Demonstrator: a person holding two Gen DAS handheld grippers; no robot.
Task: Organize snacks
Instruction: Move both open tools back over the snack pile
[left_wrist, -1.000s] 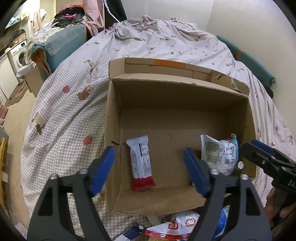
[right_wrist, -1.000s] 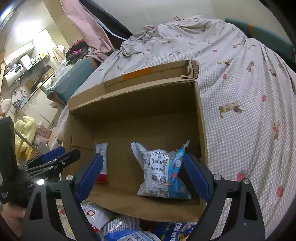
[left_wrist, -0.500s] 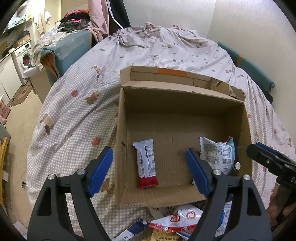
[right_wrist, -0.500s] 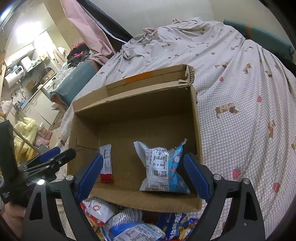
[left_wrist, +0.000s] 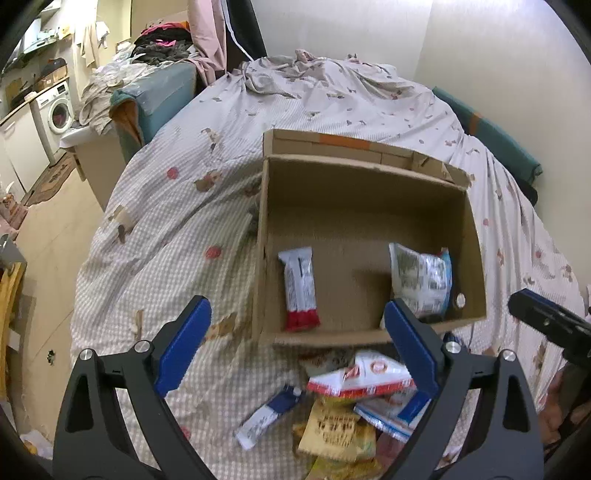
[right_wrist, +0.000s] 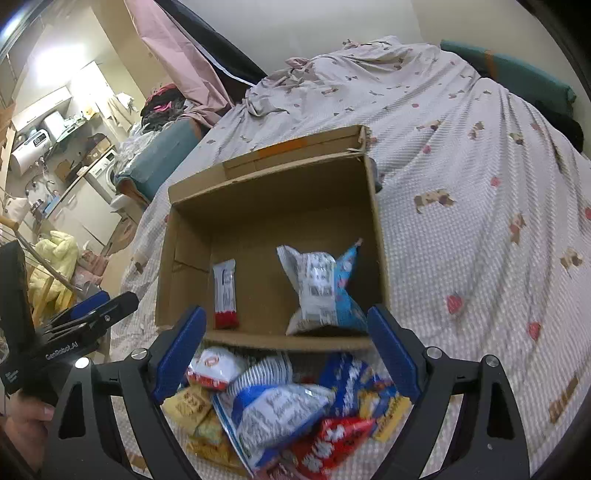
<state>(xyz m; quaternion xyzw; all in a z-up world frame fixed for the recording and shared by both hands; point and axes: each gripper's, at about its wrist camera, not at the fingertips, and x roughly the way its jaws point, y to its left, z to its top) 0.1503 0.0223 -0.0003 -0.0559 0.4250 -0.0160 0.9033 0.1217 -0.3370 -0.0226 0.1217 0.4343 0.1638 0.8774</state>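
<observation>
Both grippers, left (left_wrist: 297, 345) and right (right_wrist: 286, 350), fingers spread wide and empty, hover over the snack pile (right_wrist: 280, 406) on the bed (left_wrist: 177, 221), just before the box (left_wrist: 369, 206) holding two packs, likely lining up the next pick.

Both wrist views above shared box (left_wrist: 369, 206)

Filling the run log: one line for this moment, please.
left gripper: open, empty | right gripper: open, empty | cardboard box: holds snack bar, chip bag | snack pile: outside box, unsorted
</observation>
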